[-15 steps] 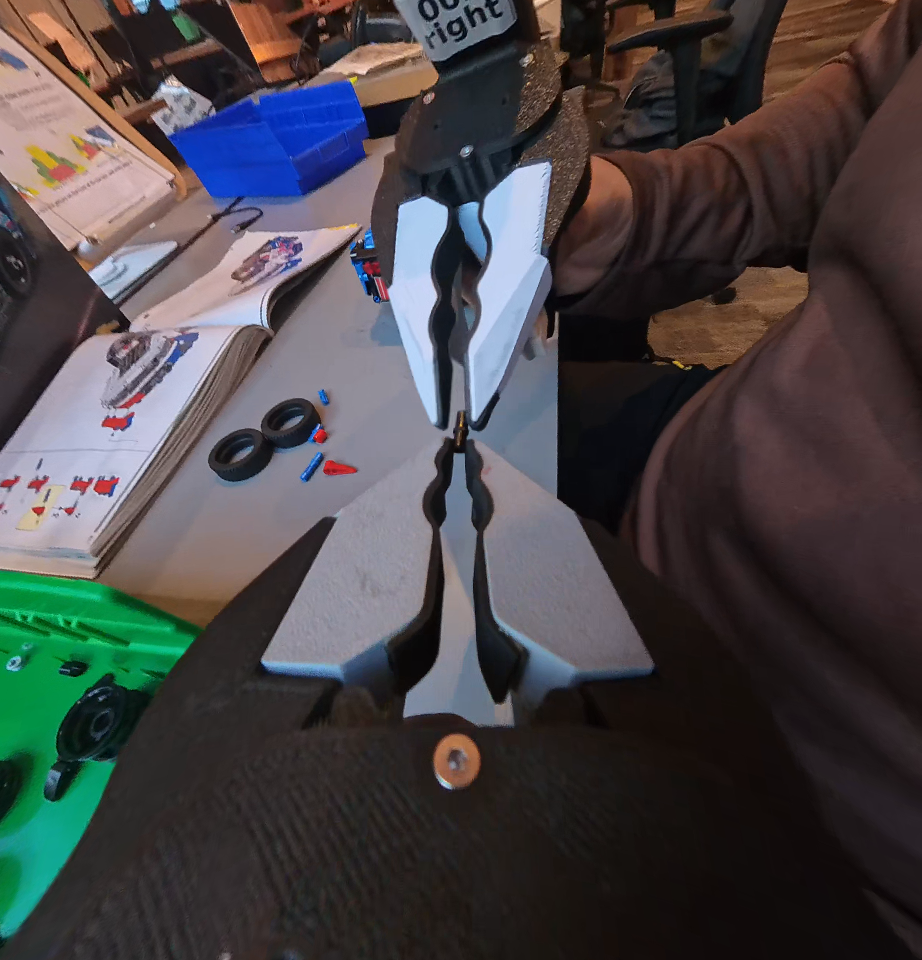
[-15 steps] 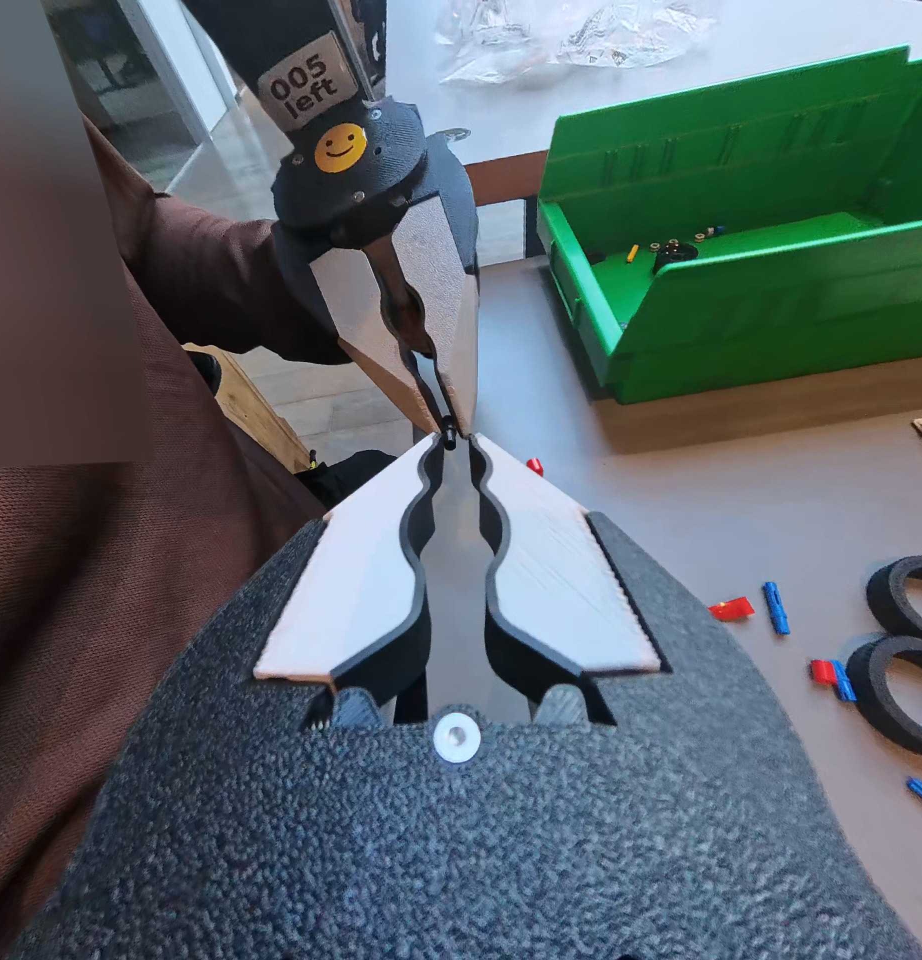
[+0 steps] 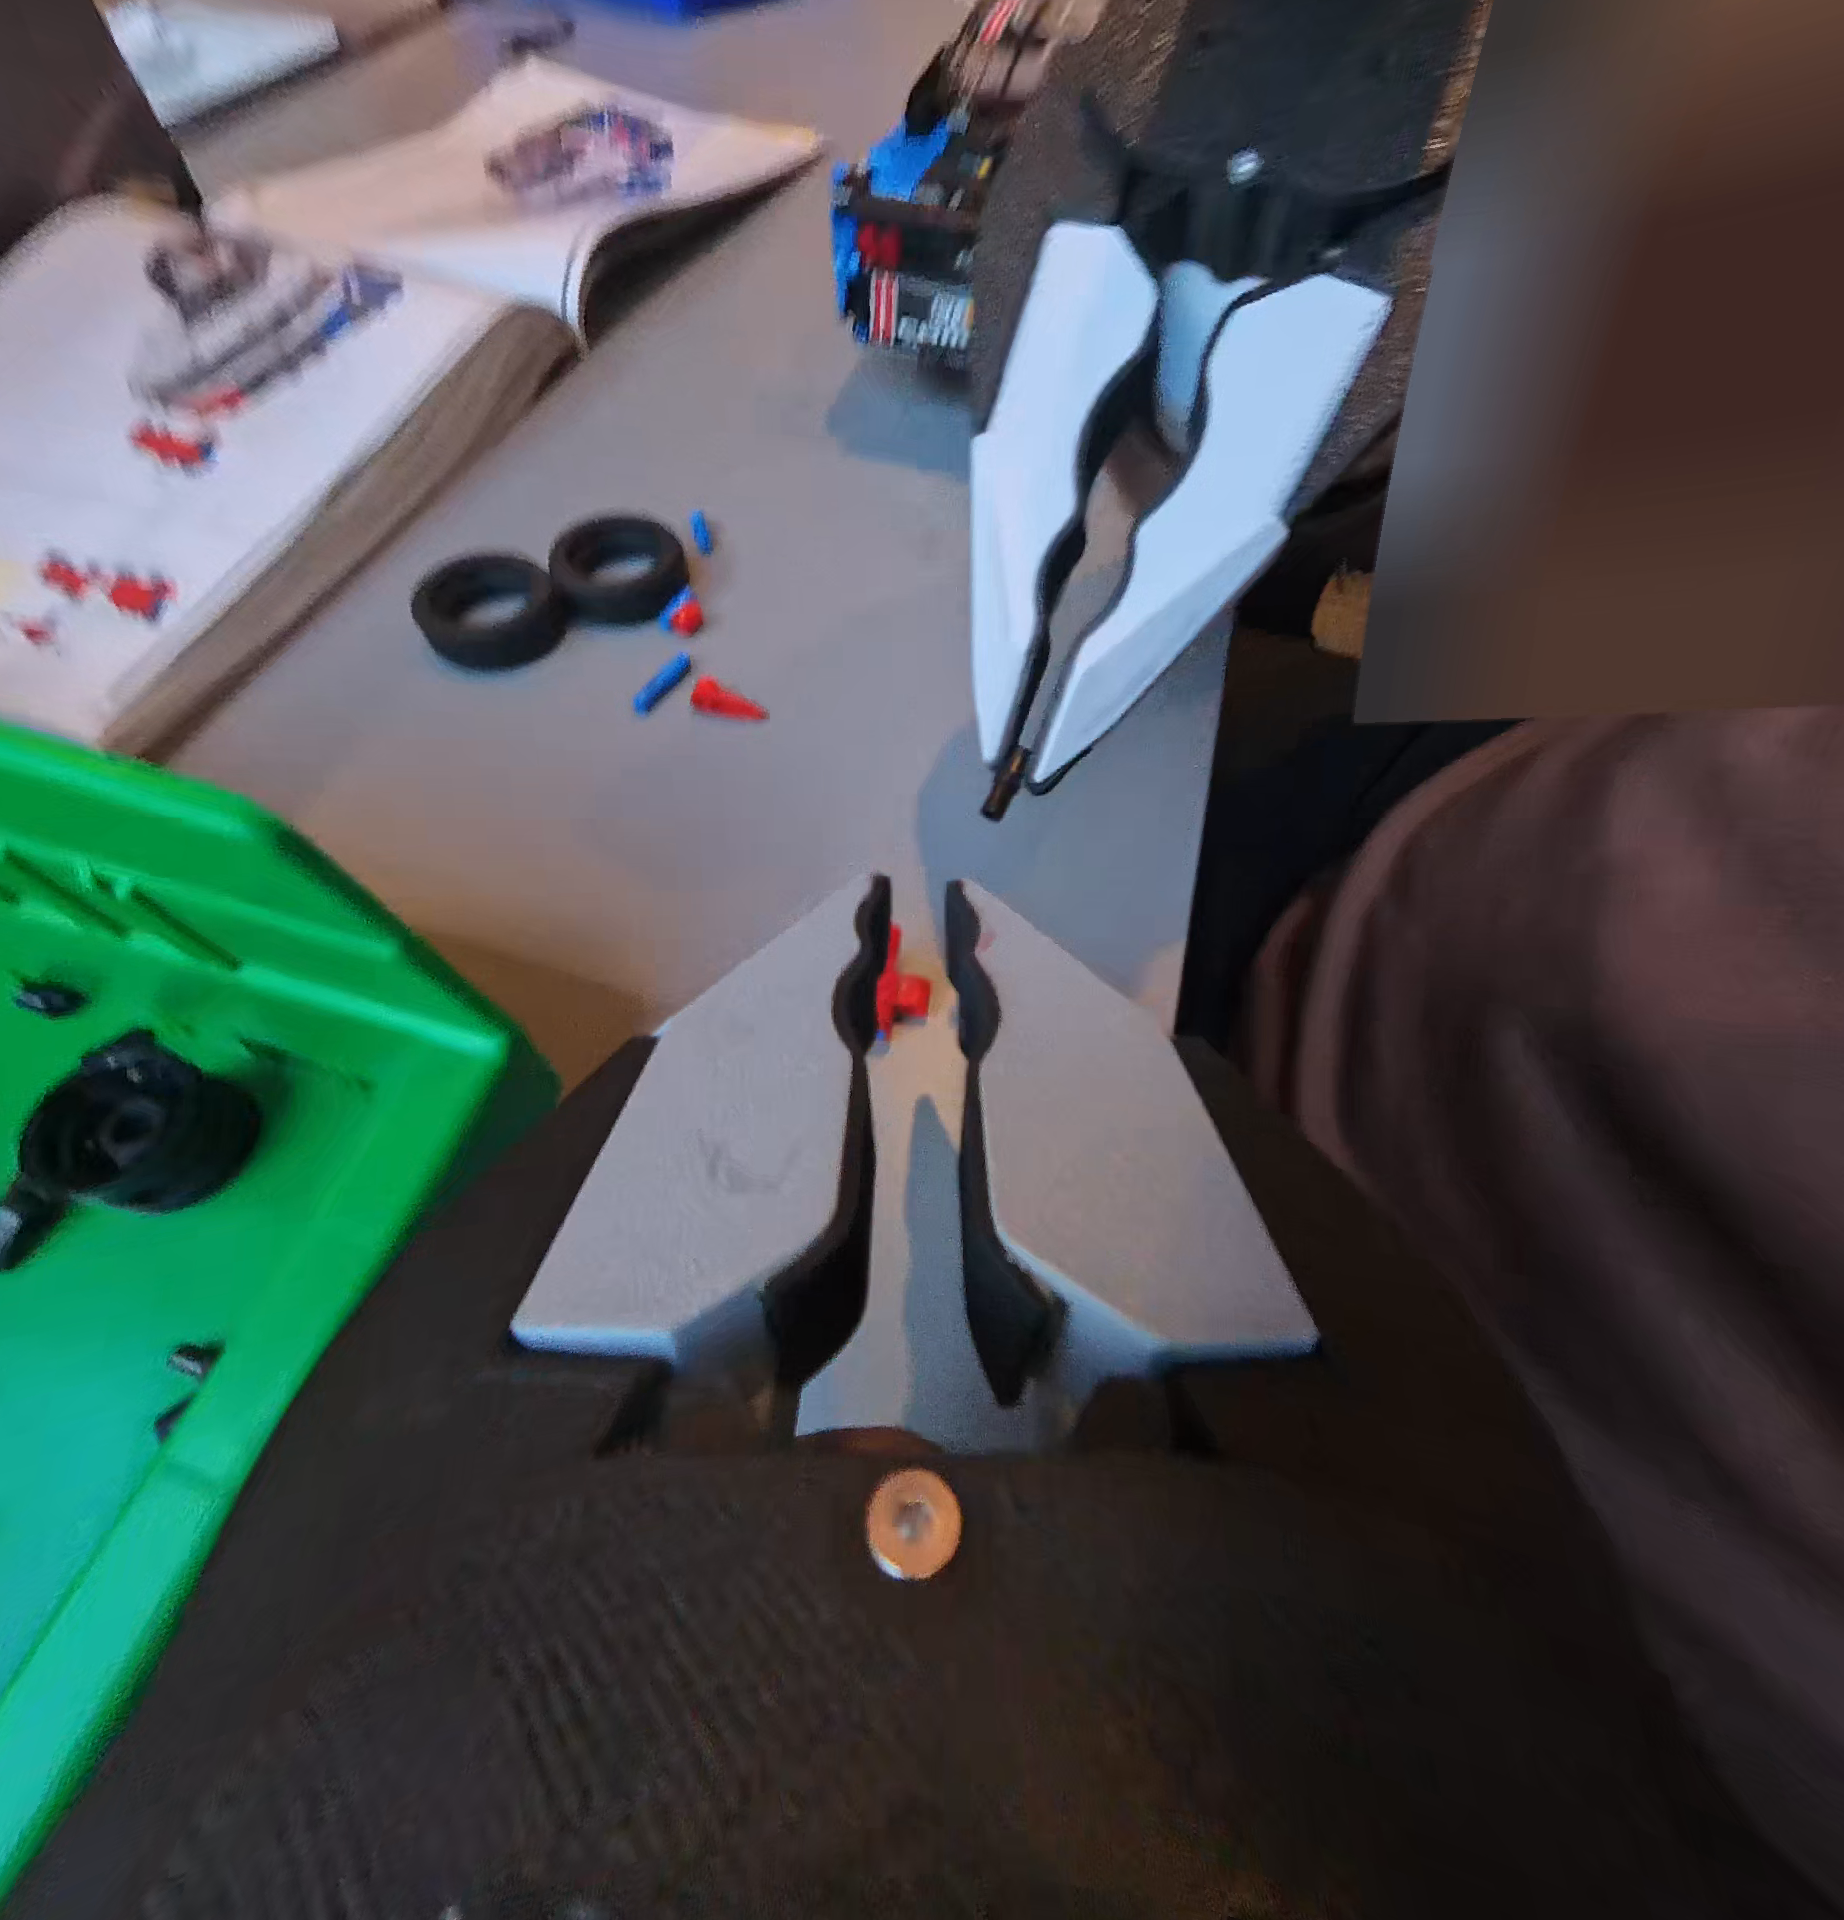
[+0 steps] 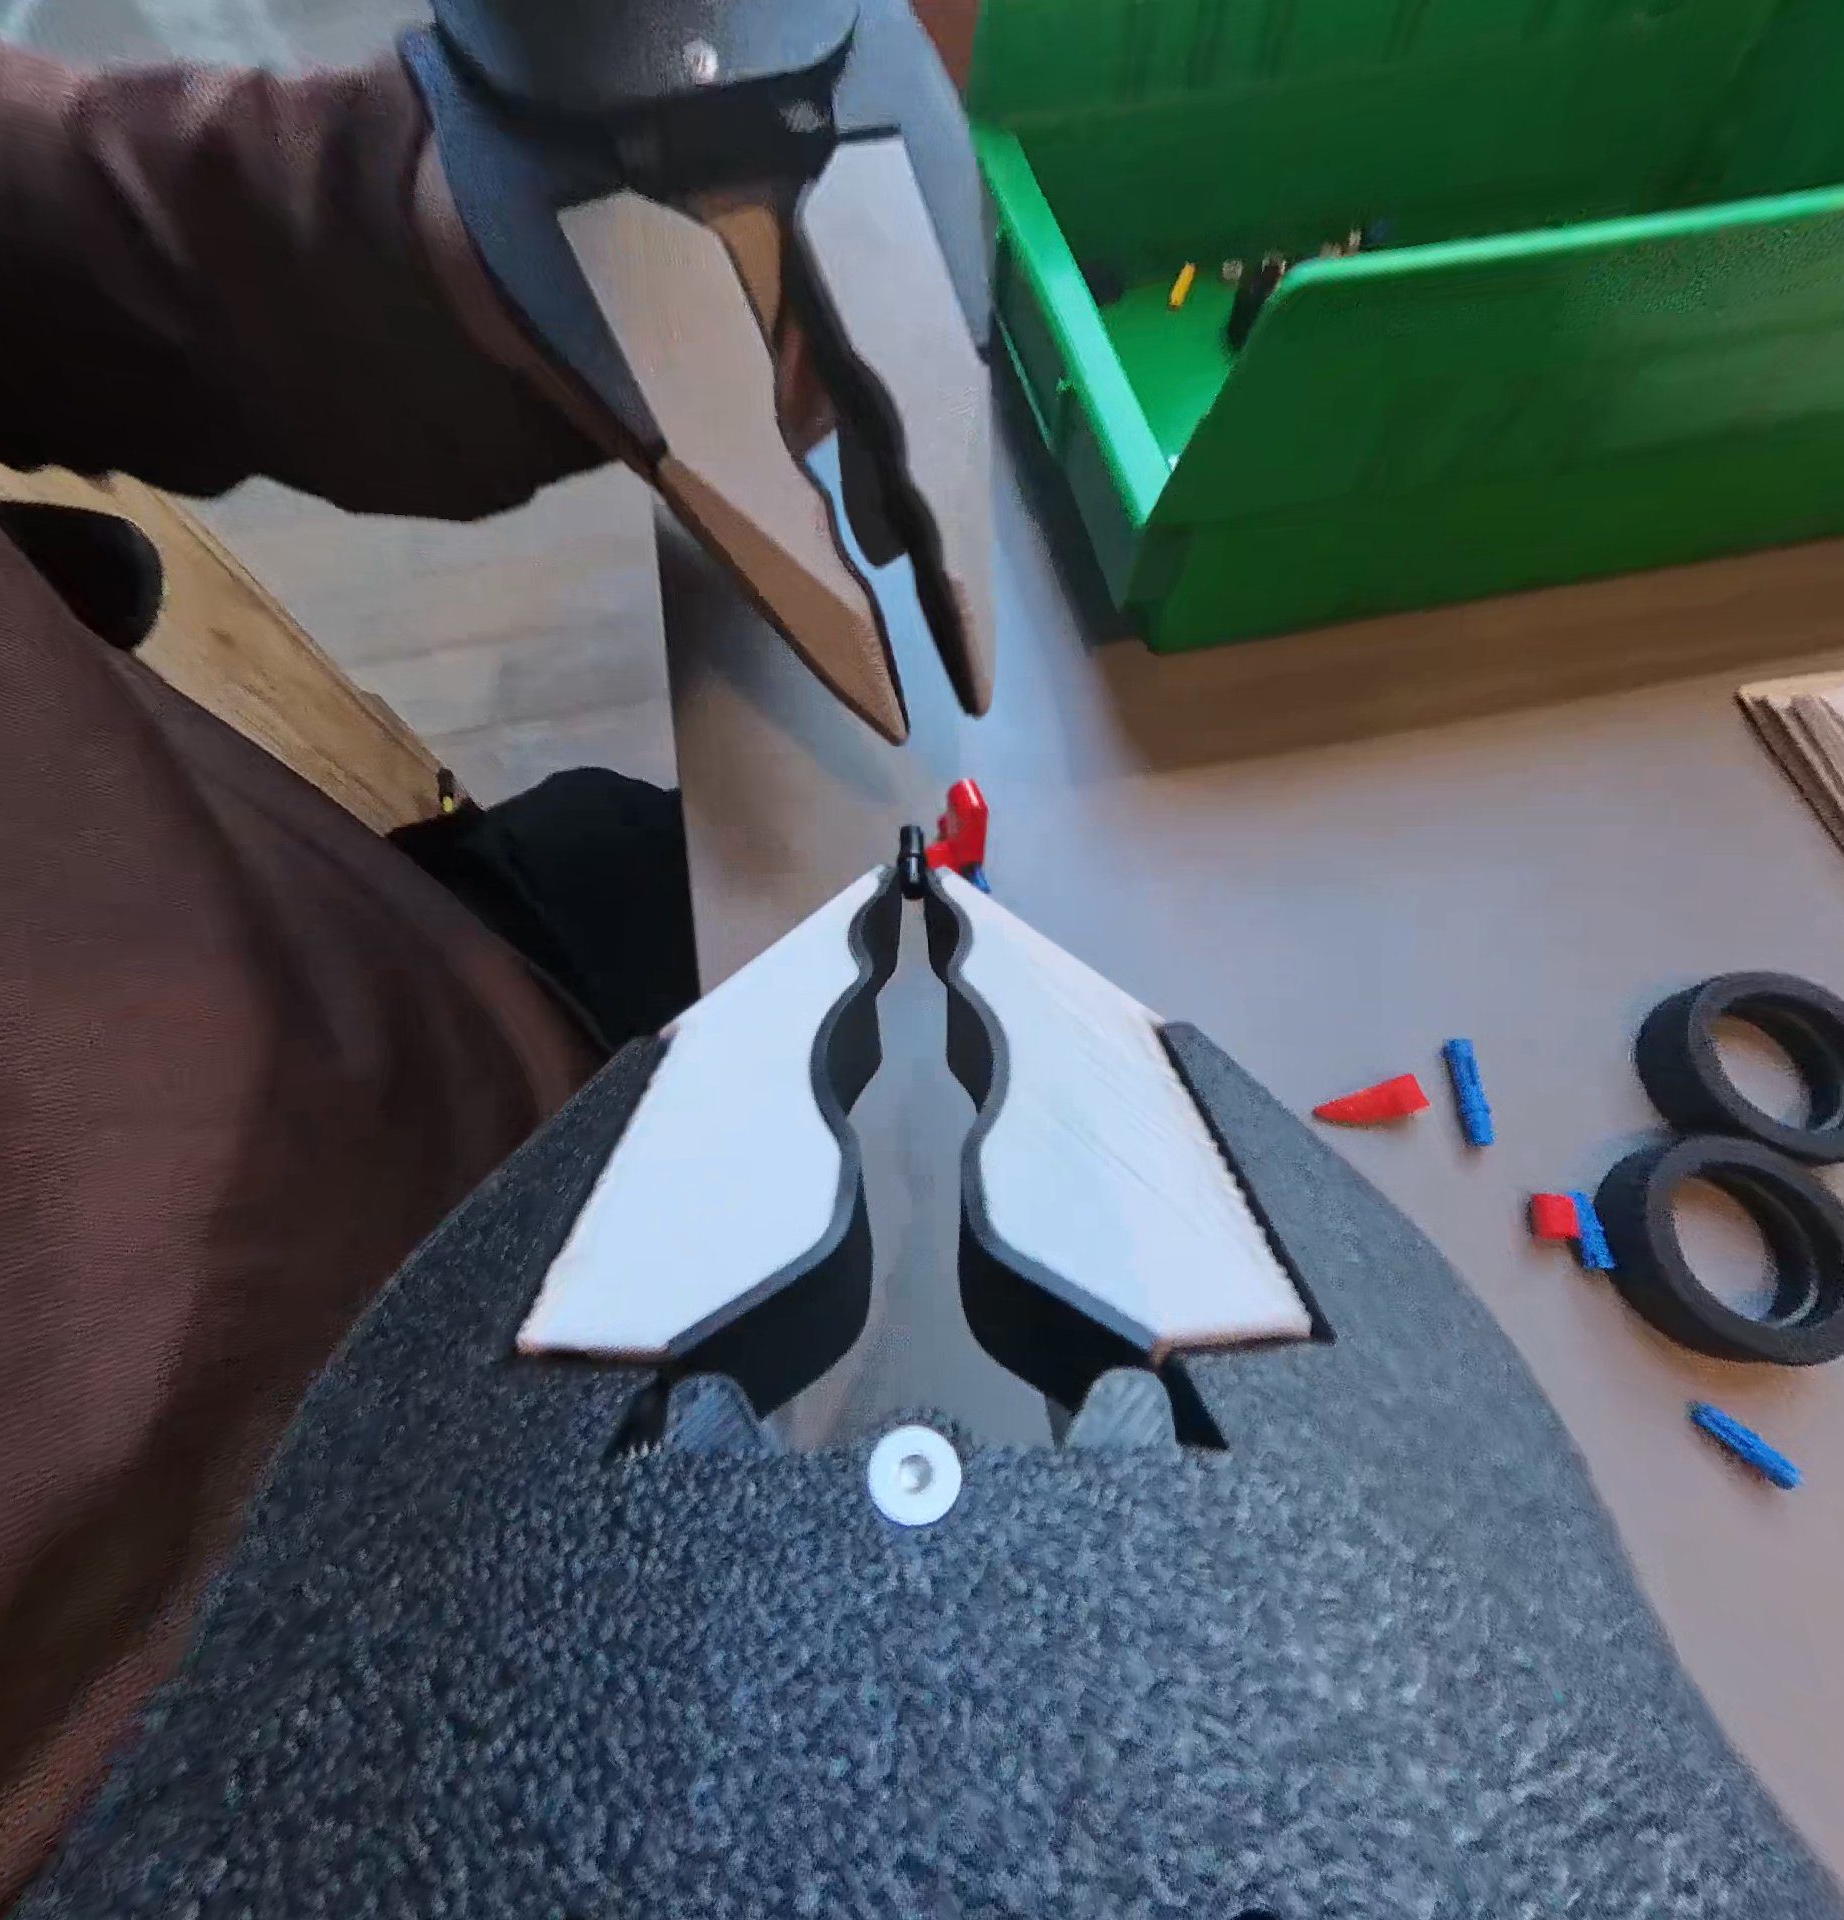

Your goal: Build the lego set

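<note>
My right gripper (image 4: 910, 883) is shut on a small black pin (image 4: 910, 847) that sticks out past its tips. It also shows in the left wrist view (image 3: 1017, 769), with the pin (image 3: 1001, 795) pointing down over the grey table (image 3: 585, 831). My left gripper (image 3: 915, 885) is slightly open and empty. A small red lego piece (image 3: 902, 992) lies on the table between its fingers. In the right wrist view the left gripper (image 4: 939, 717) hangs just above that red piece (image 4: 962, 831), a short way from the pin.
A green bin (image 3: 274, 935) with black parts stands to the left. Two black tyres (image 3: 544, 592), blue pins (image 3: 660, 683) and a red wedge (image 3: 726, 698) lie mid-table. An open instruction book (image 3: 274, 364) and a partly built blue model (image 3: 907, 260) are beyond. The table edge (image 3: 1204, 831) borders a person's brown sleeve (image 3: 1572, 1143). The tips of both grippers are at nearly the same place.
Both grippers held the black pin tip to tip. The left has let go and opened, the two have drawn apart, and the right keeps the pin. Both have dropped toward the table.
</note>
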{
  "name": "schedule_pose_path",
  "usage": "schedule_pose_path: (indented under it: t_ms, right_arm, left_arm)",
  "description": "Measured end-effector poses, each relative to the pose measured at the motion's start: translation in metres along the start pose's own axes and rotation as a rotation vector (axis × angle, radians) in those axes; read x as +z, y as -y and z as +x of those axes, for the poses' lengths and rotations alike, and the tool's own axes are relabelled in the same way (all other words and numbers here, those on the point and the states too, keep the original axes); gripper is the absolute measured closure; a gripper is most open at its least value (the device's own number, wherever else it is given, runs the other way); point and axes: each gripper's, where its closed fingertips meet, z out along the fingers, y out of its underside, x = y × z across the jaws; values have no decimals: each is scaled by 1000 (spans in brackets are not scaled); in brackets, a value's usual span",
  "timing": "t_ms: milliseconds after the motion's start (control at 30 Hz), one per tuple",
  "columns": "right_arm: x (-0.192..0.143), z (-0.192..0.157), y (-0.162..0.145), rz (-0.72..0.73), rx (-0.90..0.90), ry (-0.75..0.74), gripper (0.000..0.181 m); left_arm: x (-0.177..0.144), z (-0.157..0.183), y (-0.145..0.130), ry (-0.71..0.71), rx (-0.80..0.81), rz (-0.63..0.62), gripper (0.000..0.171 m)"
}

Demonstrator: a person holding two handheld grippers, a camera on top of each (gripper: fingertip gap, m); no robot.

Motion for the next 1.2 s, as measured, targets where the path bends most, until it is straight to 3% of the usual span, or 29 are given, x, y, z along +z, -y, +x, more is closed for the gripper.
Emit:
schedule_pose_path:
  t_ms: [67,167,333,433,533,700,1200]
  right_arm:
    - [5,2,-7,-32,6,-17,178]
    - [7,3,-11,-35,25,-34,178]
    - [7,-3,-18,-30,111,1,179]
    - [7,-3,-23,-30,128,3,179]
    - [8,-6,-27,-56,160,46,179]
    - [11,0,-38,-125,90,-31,179]
    - [7,0,-29,-59,129,-62,179]
  left_arm:
    - [4,-3,-10,-17,-49,-67,153]
    - [12,-8,-22,6,-37,-149,151]
    - [25,-7,-36,6,2,-250,156]
    - [28,-4,-36,-11,21,-247,167]
    - [29,-2,-35,-31,15,-232,167]
    - [30,0,-34,-44,25,-203,167]
    - [31,6,-34,-93,76,-194,167]
